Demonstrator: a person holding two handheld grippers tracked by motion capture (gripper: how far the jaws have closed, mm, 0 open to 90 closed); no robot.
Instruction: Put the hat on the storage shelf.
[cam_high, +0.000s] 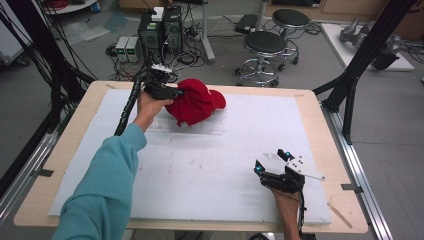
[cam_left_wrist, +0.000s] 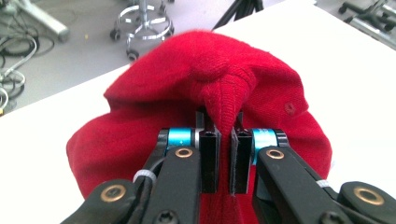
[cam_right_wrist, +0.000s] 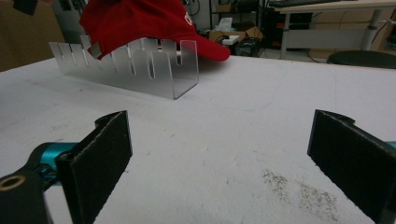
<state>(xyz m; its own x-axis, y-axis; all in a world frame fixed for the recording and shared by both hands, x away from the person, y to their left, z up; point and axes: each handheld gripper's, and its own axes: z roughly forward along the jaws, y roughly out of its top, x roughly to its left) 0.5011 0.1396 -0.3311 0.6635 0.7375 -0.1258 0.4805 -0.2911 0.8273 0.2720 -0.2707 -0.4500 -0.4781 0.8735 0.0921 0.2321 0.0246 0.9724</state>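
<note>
Left gripper view: left tongs (cam_left_wrist: 224, 161) pinch only a fold of the red cap (cam_left_wrist: 205, 88); it could slip free. Right tongs (cam_right_wrist: 219, 158) gape empty at five o'clock.

Lettering on cap: the red fabric baseball cap (cam_right_wrist: 140, 23) bears white marks on its front panel, seen in the right gripper view; they are cut off by the picture's top edge and cannot be read.
Mark on cap crown: a small dark round eyelet on the cap's (cam_left_wrist: 210, 93) right side in the left gripper view; no wording.
Other readable text: none on the white table sheet (cam_high: 210, 160).
</note>
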